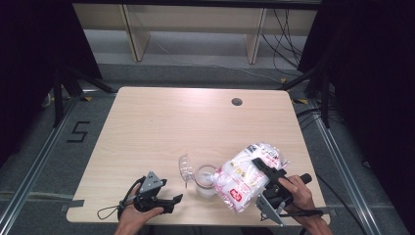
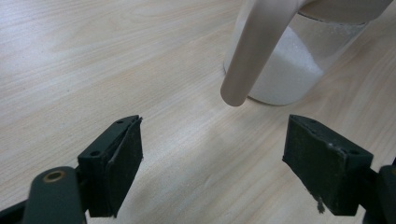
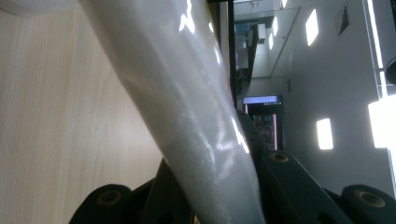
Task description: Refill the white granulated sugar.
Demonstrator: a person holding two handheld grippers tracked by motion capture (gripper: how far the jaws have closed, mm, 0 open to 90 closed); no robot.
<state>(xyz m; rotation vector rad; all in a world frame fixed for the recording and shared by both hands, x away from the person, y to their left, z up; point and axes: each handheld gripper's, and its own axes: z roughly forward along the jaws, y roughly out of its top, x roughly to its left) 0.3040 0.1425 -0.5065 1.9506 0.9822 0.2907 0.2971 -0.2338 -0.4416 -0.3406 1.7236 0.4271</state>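
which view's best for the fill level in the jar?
Left gripper view: the clear jar stands close ahead of the open left gripper, white grains visible through its wall. High view shows the jar small, beside the bag. Right gripper view shows bag plastic instead.

1. High view: the worktop [image 1: 161, 127] is evenly and brightly lit from above, with a pale sheen along its far edge; the surroundings at left and right fall to near black.
2. High view: the image is soft and low in detail; shadows beneath the bag [image 1: 244, 176] are faint and short.
3. Left gripper view: diffuse light, sharp wood grain, and a blurred spout [image 2: 254, 49] close to the lens.
4. Right gripper view: glare streaks run along the out-of-focus bag [image 3: 187, 107]; ceiling lights [image 3: 380, 123] are blown out white.
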